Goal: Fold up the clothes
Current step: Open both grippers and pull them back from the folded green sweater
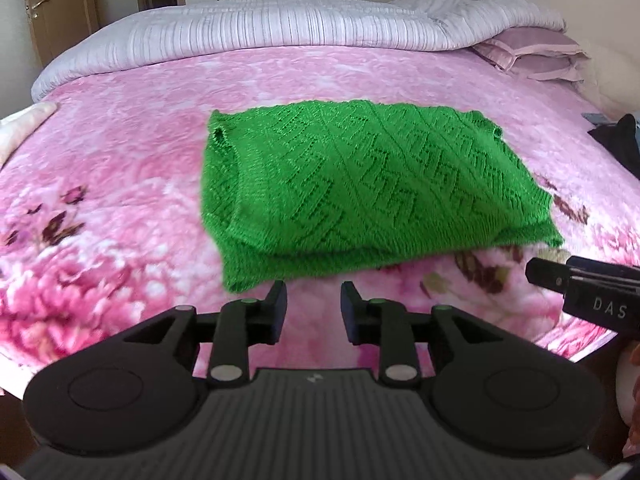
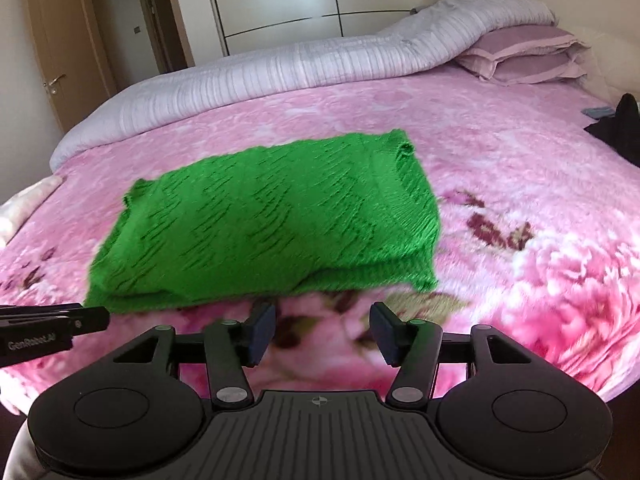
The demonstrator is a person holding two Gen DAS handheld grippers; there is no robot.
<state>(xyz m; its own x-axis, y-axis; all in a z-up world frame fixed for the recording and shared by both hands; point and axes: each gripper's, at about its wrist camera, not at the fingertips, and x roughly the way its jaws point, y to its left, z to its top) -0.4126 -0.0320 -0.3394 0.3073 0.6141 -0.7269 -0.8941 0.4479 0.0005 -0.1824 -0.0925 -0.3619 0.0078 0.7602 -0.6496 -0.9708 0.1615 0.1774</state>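
Though floral, pink blanket (image 1: 120, 152), wardrobe (image 2: 276, 0).

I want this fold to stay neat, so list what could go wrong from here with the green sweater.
1. Both grippers, left and right, are open and empty just short of the green sweater's near edge; a forward nudge could push the layers apart.
2. That near edge looks loosely stacked, so a pinch might catch only the top layer.
3. The pink floral blanket is plush; a low grab could snag it too.
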